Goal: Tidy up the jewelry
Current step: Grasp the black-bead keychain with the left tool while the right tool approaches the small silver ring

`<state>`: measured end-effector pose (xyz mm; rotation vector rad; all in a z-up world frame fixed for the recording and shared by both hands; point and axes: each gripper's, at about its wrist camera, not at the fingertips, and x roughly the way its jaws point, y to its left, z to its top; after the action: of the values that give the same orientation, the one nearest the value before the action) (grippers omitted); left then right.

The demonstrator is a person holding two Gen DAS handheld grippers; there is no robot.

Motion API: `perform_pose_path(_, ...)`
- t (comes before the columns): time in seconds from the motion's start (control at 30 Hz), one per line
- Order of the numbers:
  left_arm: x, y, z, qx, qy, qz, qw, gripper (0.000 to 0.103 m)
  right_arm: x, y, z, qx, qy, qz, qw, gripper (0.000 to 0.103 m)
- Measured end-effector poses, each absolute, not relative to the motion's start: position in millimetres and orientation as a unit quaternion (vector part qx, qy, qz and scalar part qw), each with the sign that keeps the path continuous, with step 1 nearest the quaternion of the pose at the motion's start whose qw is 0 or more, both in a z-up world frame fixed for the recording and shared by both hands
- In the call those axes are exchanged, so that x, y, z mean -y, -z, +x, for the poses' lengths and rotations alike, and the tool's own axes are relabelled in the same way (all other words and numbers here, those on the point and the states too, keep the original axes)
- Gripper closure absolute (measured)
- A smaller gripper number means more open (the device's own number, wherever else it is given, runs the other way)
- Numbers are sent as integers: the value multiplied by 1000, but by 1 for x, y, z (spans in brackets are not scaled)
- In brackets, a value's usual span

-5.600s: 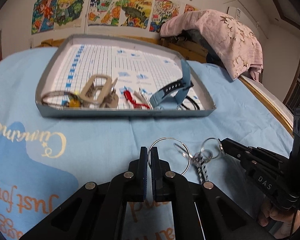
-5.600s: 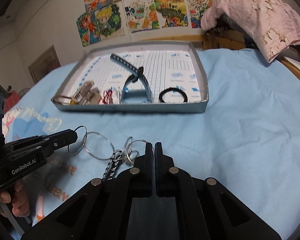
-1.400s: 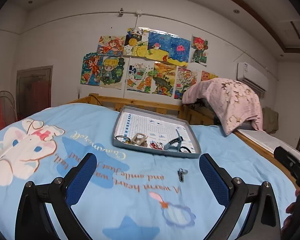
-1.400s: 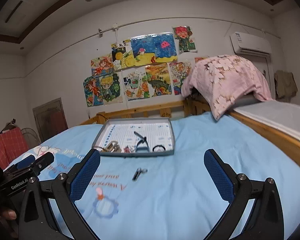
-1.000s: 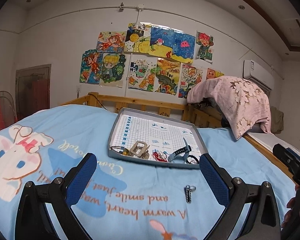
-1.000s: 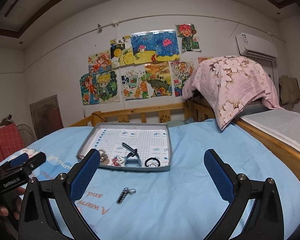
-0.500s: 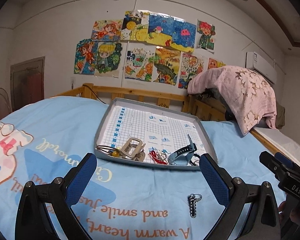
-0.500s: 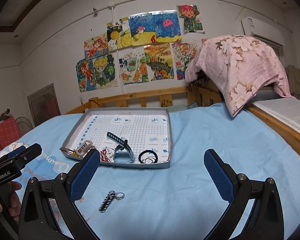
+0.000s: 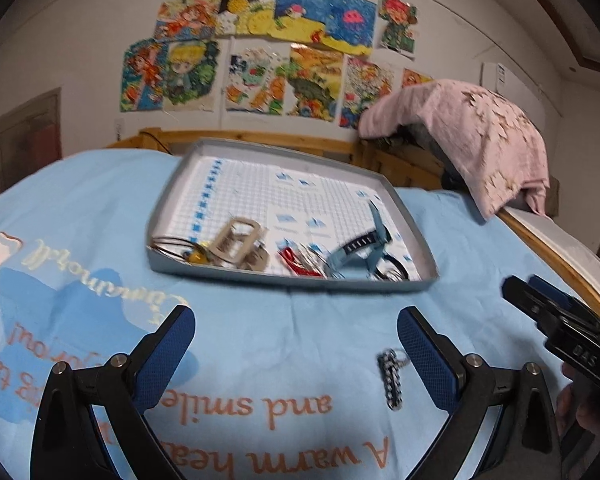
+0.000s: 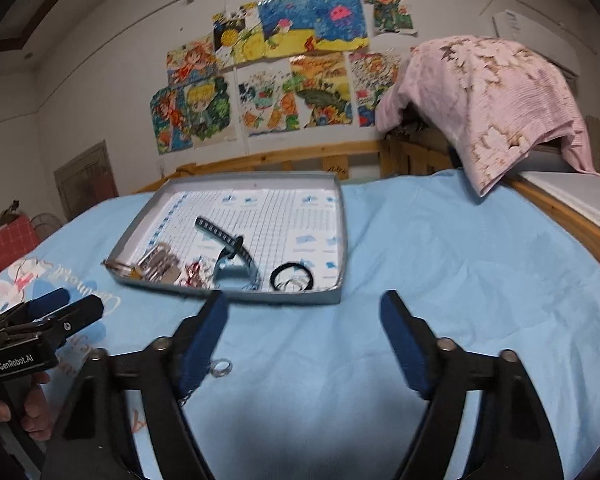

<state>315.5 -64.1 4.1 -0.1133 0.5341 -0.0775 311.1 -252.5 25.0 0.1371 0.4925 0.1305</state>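
A grey tray (image 9: 204, 270) with a grid-paper floor sits on the blue bedsheet and also shows in the right wrist view (image 10: 328, 300). It holds a blue watch (image 9: 360, 246), a beige clip (image 9: 236, 240), a red piece (image 9: 294, 260) and a black hair tie (image 10: 292, 278). A chain keyring (image 9: 390, 374) lies on the sheet in front of the tray, by the right fingertip of my left gripper (image 9: 296, 344), which is open and empty. In the right wrist view its ring (image 10: 222, 368) shows beside the left finger of my open, empty right gripper (image 10: 304, 336).
A pink flowered blanket (image 9: 472, 136) hangs over the wooden bed frame (image 10: 572, 216) at the right. Drawings (image 9: 268, 56) cover the back wall. The sheet carries orange lettering (image 9: 260, 404) near me.
Both grippers, shut on the keyring's rings 5.6 s ago, are now open. Over the last second both have moved down and forward toward the keyring and tray.
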Motion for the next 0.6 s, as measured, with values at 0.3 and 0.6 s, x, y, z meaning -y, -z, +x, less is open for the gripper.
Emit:
perform_pose_path(0.3, 72, 11, 317, -288, 62, -56, 954, 19, 255, -12, 317, -261, -95, 81, 957, 45)
perform_pose_path(0.6, 84, 22, 329, -329, 116, -58, 935, 40, 253, -2, 325, -283, -117, 84, 948, 61)
